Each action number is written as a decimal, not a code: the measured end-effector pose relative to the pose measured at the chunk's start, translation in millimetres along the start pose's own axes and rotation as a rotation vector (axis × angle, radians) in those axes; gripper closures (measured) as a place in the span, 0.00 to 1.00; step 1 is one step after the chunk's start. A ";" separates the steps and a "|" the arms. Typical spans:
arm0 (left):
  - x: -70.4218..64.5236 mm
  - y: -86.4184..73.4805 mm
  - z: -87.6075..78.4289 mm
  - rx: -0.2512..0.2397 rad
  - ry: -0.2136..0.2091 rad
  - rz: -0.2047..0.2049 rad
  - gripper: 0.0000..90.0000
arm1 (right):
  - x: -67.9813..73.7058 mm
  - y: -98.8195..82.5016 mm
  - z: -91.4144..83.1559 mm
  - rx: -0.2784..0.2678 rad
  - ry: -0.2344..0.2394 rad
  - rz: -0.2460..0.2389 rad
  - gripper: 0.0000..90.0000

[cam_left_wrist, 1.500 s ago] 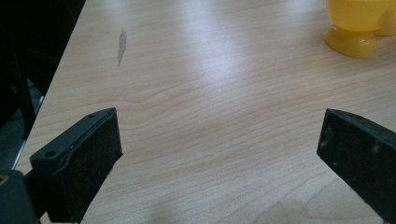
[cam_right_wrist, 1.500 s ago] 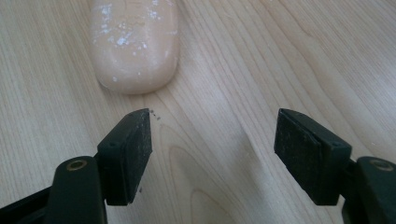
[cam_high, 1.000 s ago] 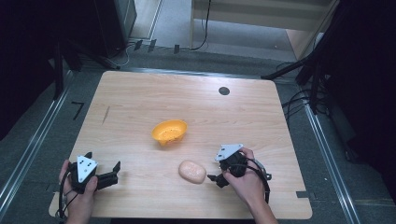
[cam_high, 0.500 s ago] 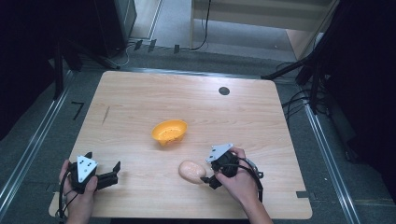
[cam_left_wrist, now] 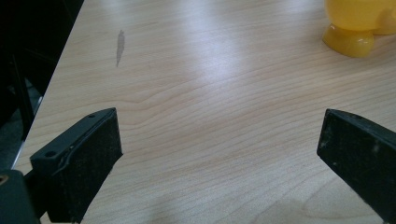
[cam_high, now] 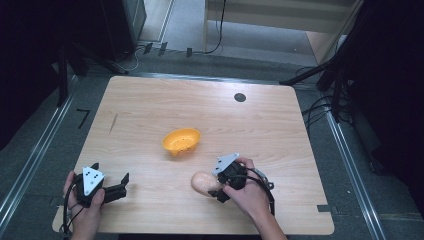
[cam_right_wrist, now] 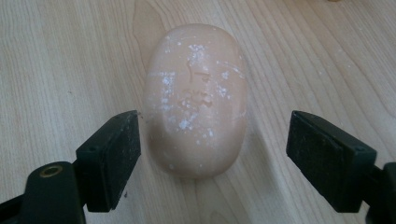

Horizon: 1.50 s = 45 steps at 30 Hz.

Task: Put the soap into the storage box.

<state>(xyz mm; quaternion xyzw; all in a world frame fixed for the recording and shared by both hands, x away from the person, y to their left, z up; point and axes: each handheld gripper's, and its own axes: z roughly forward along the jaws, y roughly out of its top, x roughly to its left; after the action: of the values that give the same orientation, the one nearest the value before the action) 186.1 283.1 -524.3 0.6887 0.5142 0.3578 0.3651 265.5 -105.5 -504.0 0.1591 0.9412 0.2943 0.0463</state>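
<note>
Nearby, yellow bowl (cam_high: 181,141) beyond bun (cam_high: 202,182).

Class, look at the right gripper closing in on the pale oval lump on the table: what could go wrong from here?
1. The right gripper has been closing, but only its left pad is near the smooth, rounded lump; an uneven squeeze may push it sideways.
2. The grip sits at the lump's near end, so it could squirt forward toward the yellow bowl.

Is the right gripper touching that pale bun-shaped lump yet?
Apart. In the right gripper view, the lump lies between the right gripper jaws, which have been closing, wood visible beside the right pad.
</note>
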 end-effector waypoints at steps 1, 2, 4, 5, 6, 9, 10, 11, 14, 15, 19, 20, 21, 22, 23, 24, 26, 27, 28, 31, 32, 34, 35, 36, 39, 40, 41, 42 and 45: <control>-0.1 0.1 -0.1 0.001 0.000 0.001 0.00 | 1.4 2.1 1.5 0.012 -0.003 -0.008 0.23; -0.1 0.1 -0.1 0.001 0.000 0.004 0.00 | 1.4 2.1 1.5 0.012 -0.003 -0.008 0.23; -0.2 0.1 0.0 0.003 -0.002 0.007 0.00 | 2.3 4.1 3.0 0.011 0.003 -0.008 0.23; -0.4 0.1 0.1 0.002 -0.001 0.009 0.00 | 2.9 6.3 4.1 0.013 0.008 -0.010 0.24; -0.5 0.1 0.1 0.002 -0.001 0.010 0.00 | 2.9 7.4 4.7 0.015 0.010 -0.013 0.24; -0.6 0.1 0.1 0.002 -0.001 0.010 0.00 | 4.1 10.9 7.2 0.022 0.012 -0.013 0.26; -0.6 0.1 0.1 0.002 -0.001 0.010 0.00 | 4.1 10.9 7.2 0.022 0.012 -0.013 0.26; -0.6 0.1 0.1 0.002 -0.003 0.010 0.00 | 5.0 12.9 9.0 0.030 0.012 -0.012 0.26; -0.5 0.1 0.1 0.002 -0.002 0.010 0.00 | 5.2 14.4 11.3 0.041 0.012 -0.007 0.27; -0.5 0.1 0.1 0.002 -0.001 0.010 0.00 | 5.3 15.6 13.4 0.054 0.010 -0.003 0.28; -0.3 0.1 0.0 0.002 -0.002 0.009 0.00 | 5.6 17.0 16.4 0.072 0.015 0.003 0.29; -0.4 0.1 0.0 0.002 -0.003 0.010 0.00 | 5.6 17.0 16.4 0.072 0.015 0.003 0.29; -0.5 0.1 0.1 0.002 -0.002 0.010 0.00 | 5.8 17.2 17.0 0.076 0.020 0.004 0.29; -0.6 0.1 0.2 0.002 -0.002 0.010 0.00 | 5.5 17.8 18.6 0.080 0.022 -0.005 0.29; -0.7 0.1 0.2 0.002 -0.001 0.010 0.00 | 5.5 17.8 18.6 0.080 0.022 -0.005 0.29; -0.7 0.1 0.2 0.002 0.000 0.010 0.00 | 6.0 18.0 19.3 0.087 0.023 -0.003 0.29; -0.6 0.1 0.3 0.001 -0.001 0.009 0.00 | 6.4 18.7 20.9 0.092 0.022 -0.004 0.29; -0.6 0.1 0.4 0.001 0.000 0.009 0.00 | 6.6 19.0 21.4 0.096 0.022 -0.003 0.29; -0.7 0.1 0.4 0.001 0.000 0.010 0.00 | 6.3 19.2 22.4 0.096 0.020 -0.007 0.30; -0.9 0.2 0.3 0.002 -0.001 0.012 0.00 | 6.9 20.8 25.3 0.113 0.016 -0.009 0.34; -0.9 0.2 0.3 0.002 0.000 0.010 0.00 | 7.4 21.2 25.6 0.120 0.014 -0.002 0.35; -0.9 0.1 0.3 0.002 0.001 0.010 0.00 | 8.2 21.9 25.9 0.127 0.014 0.008 0.35; -0.9 0.1 0.3 0.002 0.000 0.010 0.00 | 7.6 22.2 26.2 0.128 0.015 0.001 0.36; -0.9 0.1 0.3 0.002 -0.001 0.010 0.00 | 7.5 22.4 26.6 0.129 0.016 -0.002 0.36; -1.0 0.2 0.3 0.003 -0.002 0.012 0.00 | 7.9 22.3 26.9 0.131 0.011 0.001 0.36; -1.1 0.2 0.3 0.004 -0.002 0.014 0.00 | 7.7 22.3 26.7 0.132 0.012 0.000 0.36; -1.1 0.2 0.3 0.004 -0.002 0.014 0.00 | 7.9 22.2 26.8 0.131 0.015 -0.002 0.36; -1.1 0.2 0.3 0.004 -0.002 0.014 0.00 | 8.1 22.3 26.8 0.133 0.014 -0.003 0.36; -1.1 0.2 0.3 0.005 -0.002 0.016 0.00 | 8.8 22.1 27.2 0.133 0.014 -0.005 0.36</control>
<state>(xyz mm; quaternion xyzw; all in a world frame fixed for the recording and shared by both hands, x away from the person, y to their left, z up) 186.2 281.9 -524.3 0.6939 0.5093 0.3588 0.3612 268.1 -70.8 -513.7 0.1571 0.9594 0.2323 0.0297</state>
